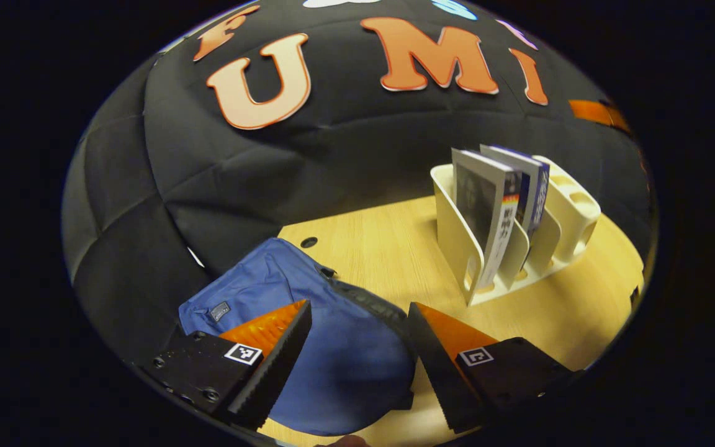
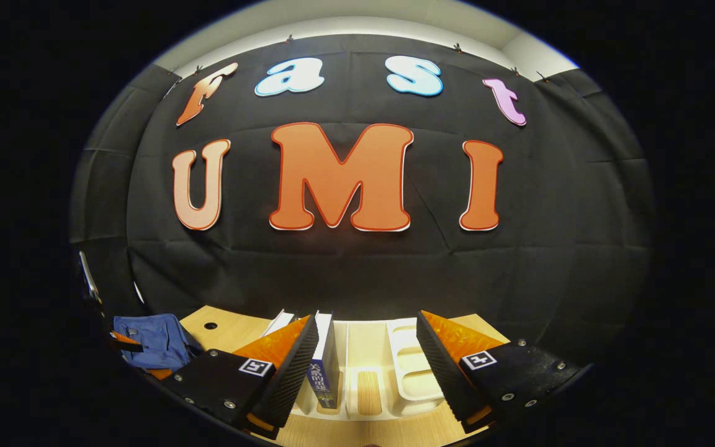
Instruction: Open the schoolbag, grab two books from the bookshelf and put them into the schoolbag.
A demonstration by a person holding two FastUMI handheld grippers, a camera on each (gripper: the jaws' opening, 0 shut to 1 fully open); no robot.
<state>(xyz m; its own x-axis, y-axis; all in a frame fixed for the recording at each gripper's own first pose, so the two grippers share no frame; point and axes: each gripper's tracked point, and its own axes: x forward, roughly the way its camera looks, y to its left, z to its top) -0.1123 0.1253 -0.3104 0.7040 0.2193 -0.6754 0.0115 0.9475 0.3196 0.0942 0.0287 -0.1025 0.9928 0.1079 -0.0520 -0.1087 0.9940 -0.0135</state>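
Tongs first: your left tongs (image 1: 357, 347) are standing apart, gripping nothing, hovering above the blue schoolbag (image 1: 308, 335) that is lying on the pale wooden table (image 1: 382, 248). Your right tongs (image 2: 367, 366) are also spread wide and empty, pointing at the cream bookshelf (image 2: 395, 366), with one blue-spined book (image 2: 321, 366) sitting just beside the left finger. In the left gripper view, the bookshelf (image 1: 457, 242) is standing farther back on the table, two books (image 1: 500, 205) leaning upright in its slots. Beyond, black cloth (image 1: 364, 143) is walling the booth. The schoolbag's near edge is being cut off, and you cannot tell whether its zip is open.
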